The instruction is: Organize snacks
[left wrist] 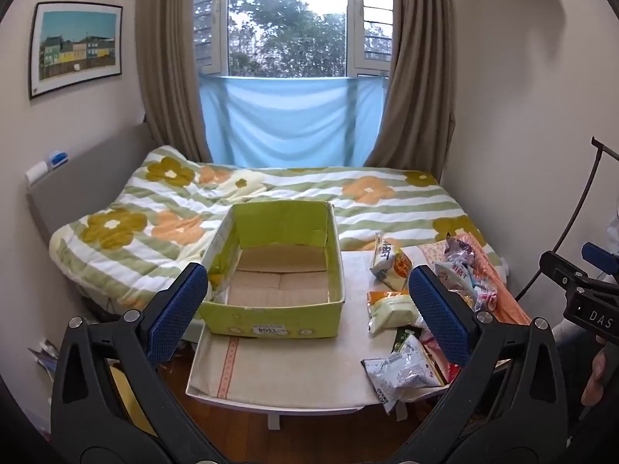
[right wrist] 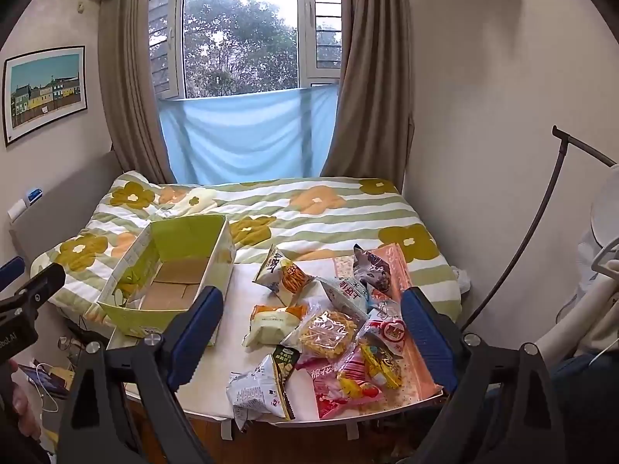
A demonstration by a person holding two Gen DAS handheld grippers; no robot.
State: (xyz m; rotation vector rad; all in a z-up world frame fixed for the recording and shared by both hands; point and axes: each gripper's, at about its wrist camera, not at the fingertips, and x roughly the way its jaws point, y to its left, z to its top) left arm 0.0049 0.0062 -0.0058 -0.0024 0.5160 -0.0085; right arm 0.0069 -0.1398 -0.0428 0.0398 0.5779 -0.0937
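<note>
Left wrist view: left gripper [left wrist: 307, 297] hangs released before the green box [left wrist: 276, 266]; right gripper [right wrist: 311, 326] spread wide, empty, above snack packets [right wrist: 329, 332] heaped right on the counter [right wrist: 240, 294].

A: bg check. Bed with floral striped duvet [left wrist: 294, 193] behind the table.
B: yep. Window [left wrist: 286, 19] above it, trees outside, brown curtains [left wrist: 166, 77] either side, blue cloth [left wrist: 286, 123] across the sill.
A: framed picture [left wrist: 77, 48] of coloured houses on the wall.
B: phone on a cable [right wrist: 42, 381] on the floor.
</note>
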